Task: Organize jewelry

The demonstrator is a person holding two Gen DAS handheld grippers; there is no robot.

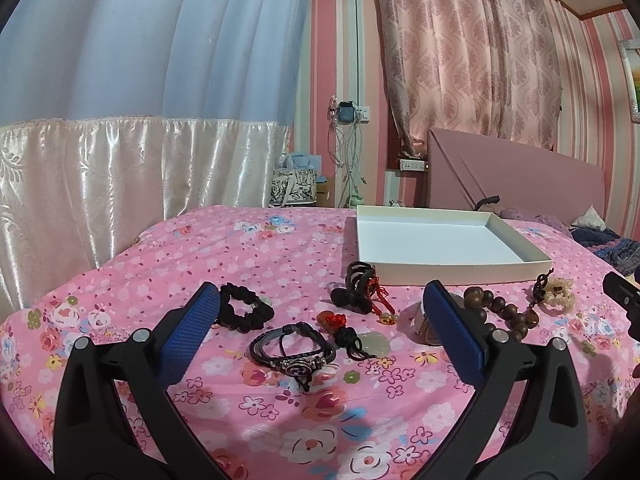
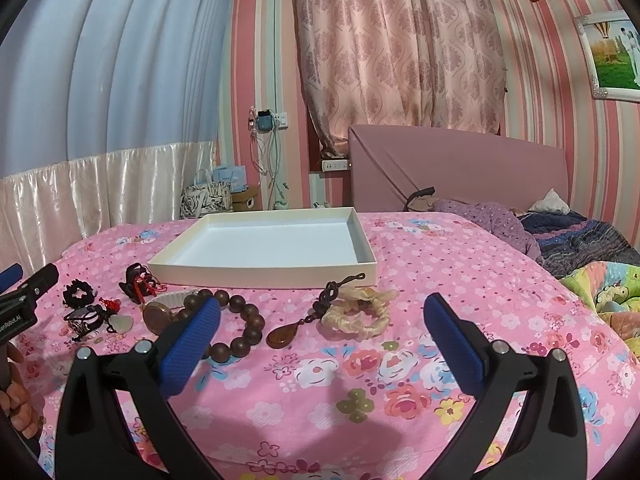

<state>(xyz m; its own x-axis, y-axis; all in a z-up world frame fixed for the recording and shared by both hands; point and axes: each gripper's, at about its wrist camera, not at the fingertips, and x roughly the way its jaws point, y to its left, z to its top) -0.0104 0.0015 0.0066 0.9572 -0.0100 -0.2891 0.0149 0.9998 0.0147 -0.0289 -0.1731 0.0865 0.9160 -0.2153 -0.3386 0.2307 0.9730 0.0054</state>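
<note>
Left wrist view: the left hand-held gripper (image 1: 320,312) and right hand-held gripper (image 2: 322,320) gaped wide, empty, above jewelry on the bed (image 1: 280,408) before the white tray (image 1: 440,240). The braided bracelet (image 1: 294,346) and corded jade pendant (image 1: 370,342) lay close; tangling seemed likely.

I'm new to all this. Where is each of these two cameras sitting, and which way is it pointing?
Left wrist view: rides on the left gripper, looking forward over the pink bedspread at the black leather bracelet; its own two blue-padded fingers show, spread apart.
Right wrist view: rides on the right gripper, facing the wooden bead bracelet and cream scrunchie; its spread fingers show, plus the left gripper at the left edge.
Shared: both see the empty white tray behind the jewelry.
</note>
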